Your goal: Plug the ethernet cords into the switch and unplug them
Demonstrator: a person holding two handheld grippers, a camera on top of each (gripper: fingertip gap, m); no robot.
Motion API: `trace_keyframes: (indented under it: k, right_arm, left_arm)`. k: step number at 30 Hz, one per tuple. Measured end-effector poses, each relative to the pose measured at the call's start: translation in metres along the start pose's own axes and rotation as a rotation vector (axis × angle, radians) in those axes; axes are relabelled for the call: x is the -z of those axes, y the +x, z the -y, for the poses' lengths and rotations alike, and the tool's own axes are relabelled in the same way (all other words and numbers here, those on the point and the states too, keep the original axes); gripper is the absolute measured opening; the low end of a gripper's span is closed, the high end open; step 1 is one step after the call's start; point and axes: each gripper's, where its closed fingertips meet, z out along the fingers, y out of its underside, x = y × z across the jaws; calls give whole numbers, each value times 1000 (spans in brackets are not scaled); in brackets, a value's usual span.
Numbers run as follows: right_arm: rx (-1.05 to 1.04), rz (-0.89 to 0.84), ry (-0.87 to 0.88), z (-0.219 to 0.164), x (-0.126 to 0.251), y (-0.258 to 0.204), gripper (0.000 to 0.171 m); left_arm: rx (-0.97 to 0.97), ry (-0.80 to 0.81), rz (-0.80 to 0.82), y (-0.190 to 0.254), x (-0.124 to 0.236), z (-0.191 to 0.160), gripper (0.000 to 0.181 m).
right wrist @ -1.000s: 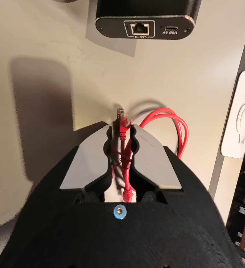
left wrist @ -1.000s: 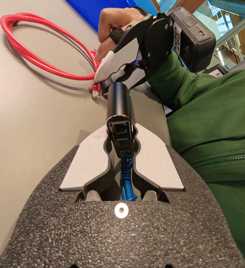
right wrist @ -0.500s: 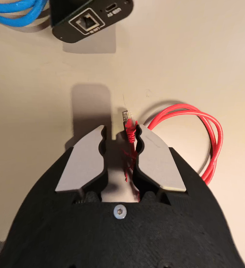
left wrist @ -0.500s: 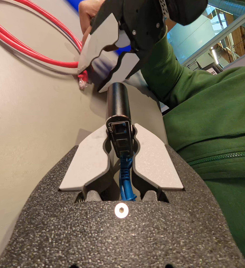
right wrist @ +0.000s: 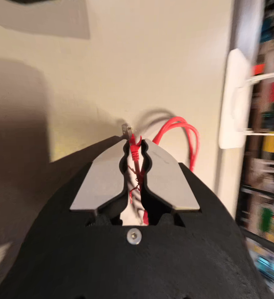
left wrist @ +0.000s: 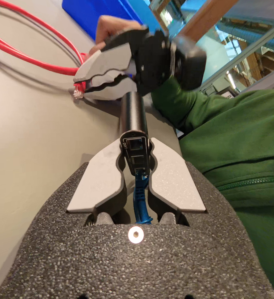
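My left gripper (left wrist: pixel 135 144) is shut on the black switch (left wrist: pixel 134 113), gripping its port end from both sides. A blue ethernet cord (left wrist: pixel 139 194) is plugged into the port nearest the gripper, and the two ports above it are empty. My right gripper (right wrist: pixel 134 142) is shut on the red cord's plug (right wrist: pixel 134 150) at its red boot. The clear tip (right wrist: pixel 126 129) sticks out past the fingertips. In the left wrist view, the right gripper (left wrist: pixel 80 87) holds that plug (left wrist: pixel 78 91) low over the table, left of the switch's far end.
The red cord (left wrist: pixel 36 59) lies in loops on the beige table (left wrist: pixel 27 145) and also shows in the right wrist view (right wrist: pixel 181 129). A person's green sleeve (left wrist: pixel 230 145) is at the right. A blue object (left wrist: pixel 100 16) lies at the back. A white fitting (right wrist: pixel 233 105) sits at the table's edge.
My right gripper opened wide beside the red plug half a second ago and has now closed on its boot. It is moving, and the view is blurred. My left gripper keeps holding the switch.
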Motion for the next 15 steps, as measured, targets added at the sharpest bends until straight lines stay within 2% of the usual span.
trace_keyframes:
  k: [4,7,15]
  right_arm:
    - [119,-411,107,30,16,26,14]
    - [192,-606,123,54,29,36,14]
    - [392,-891,133,90,52,40,13]
  left_arm:
    - [5,118,-27,2,6,17,26]
    - [27,213,-68,6,11,29,26]
    - [194,380,-194,10,21,46,26]
